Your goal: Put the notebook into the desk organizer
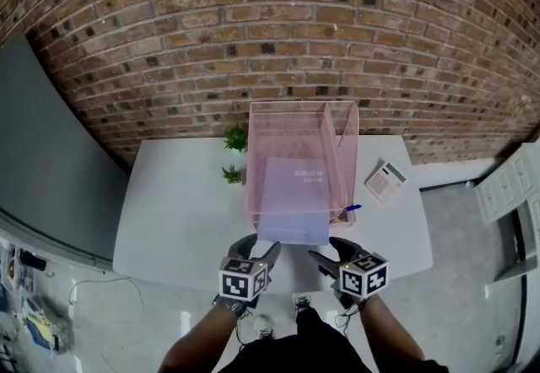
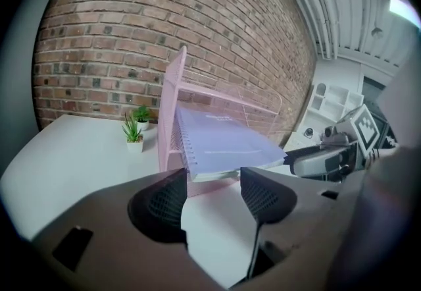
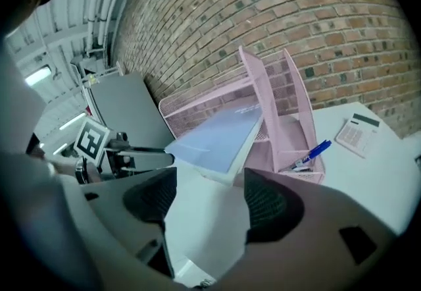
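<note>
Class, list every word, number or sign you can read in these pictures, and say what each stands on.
Lilac spiral notebook: white print on the cover, too small to read.
White calculator: display and keys too small to read.
Marker cubes on the left gripper and right gripper: black-and-white patterns, no letters.
Nothing here can be read.

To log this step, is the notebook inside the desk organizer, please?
Mostly in: the notebook lies tilted inside the pink organizer, its near edge sticking out.
</note>
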### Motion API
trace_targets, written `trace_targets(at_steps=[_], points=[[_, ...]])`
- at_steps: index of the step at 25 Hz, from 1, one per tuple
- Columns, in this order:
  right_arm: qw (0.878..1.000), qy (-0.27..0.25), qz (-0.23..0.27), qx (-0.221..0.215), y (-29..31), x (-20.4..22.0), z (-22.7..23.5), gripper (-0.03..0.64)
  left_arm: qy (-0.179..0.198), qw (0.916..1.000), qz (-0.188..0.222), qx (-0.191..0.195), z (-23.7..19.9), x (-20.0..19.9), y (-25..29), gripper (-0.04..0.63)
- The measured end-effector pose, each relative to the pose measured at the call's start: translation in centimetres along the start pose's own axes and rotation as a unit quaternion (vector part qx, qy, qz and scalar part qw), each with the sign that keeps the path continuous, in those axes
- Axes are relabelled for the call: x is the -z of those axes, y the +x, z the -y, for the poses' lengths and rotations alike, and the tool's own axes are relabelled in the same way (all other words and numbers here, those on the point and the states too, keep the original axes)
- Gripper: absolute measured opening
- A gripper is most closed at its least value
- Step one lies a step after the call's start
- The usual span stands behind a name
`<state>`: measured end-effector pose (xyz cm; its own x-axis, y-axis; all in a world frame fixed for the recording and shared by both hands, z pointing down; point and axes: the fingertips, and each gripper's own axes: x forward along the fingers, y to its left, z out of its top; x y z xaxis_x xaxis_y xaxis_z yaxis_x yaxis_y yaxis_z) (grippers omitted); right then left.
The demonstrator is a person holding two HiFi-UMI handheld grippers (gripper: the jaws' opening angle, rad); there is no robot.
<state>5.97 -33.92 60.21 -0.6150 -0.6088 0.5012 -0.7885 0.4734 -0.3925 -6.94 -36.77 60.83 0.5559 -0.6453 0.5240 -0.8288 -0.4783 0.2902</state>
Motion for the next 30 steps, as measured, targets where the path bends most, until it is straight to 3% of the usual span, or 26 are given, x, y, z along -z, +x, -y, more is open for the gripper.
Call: trace_targets(at_steps=[3, 12, 30], points=[[0.999, -0.021, 0.003, 0.038, -0.1, 0.3, 0.6, 0.324, -0.007, 1.0, 0.003, -0.002, 0.0, -0.4, 0.4, 0.255], [0.99, -0.019, 0.036, 0.137, 0.7, -1.5, 3.4, 0.325, -0.016, 0.9998, 0.002, -0.008, 0.2, -1.0, 1.4, 0.255], [0.98, -0.016, 0.042, 0.194, 2.9, -3.8, 5.3, 0.357, -0.014, 0.9998, 0.009, -0.006, -0.3, -1.5, 0.8, 0.255]])
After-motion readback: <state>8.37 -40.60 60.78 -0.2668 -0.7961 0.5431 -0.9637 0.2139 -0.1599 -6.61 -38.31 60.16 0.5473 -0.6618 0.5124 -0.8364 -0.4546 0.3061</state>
